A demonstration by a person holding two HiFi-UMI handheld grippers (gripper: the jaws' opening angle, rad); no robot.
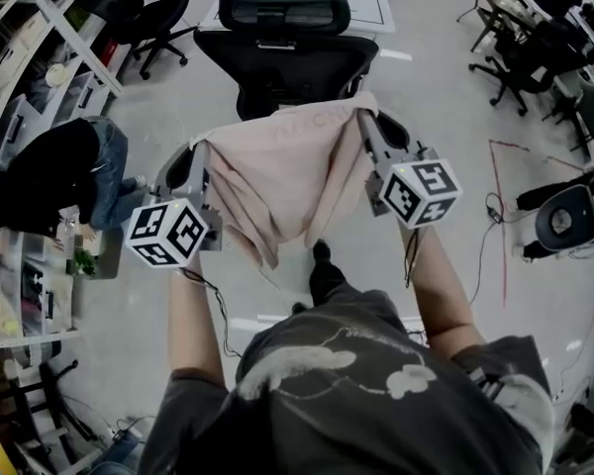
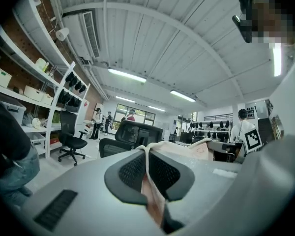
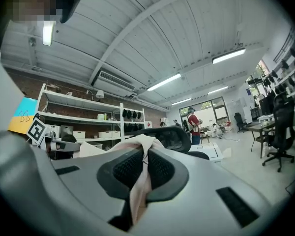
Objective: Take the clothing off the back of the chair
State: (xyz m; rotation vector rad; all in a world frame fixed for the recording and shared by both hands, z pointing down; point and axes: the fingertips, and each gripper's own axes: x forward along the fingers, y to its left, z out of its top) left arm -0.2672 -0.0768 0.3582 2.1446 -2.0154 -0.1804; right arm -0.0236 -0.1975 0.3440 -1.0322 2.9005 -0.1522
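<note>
Left gripper (image 1: 202,158) and right gripper (image 1: 366,125) each clamp a top corner of pink garment (image 1: 277,176) near chair (image 1: 277,62); likely lift-off step, next pull clear.

Looks like a lab/workshop setup inside an industrial hall. Going off the black mesh office chair (image 1: 282,52): a white shelving rack (image 3: 74,115) with storage boxes (image 3: 105,134) sits to its left, more rolling chairs (image 1: 520,67) are off to its right, and strip lights (image 2: 128,75) run along a ribbed metal ceiling above it.
</note>
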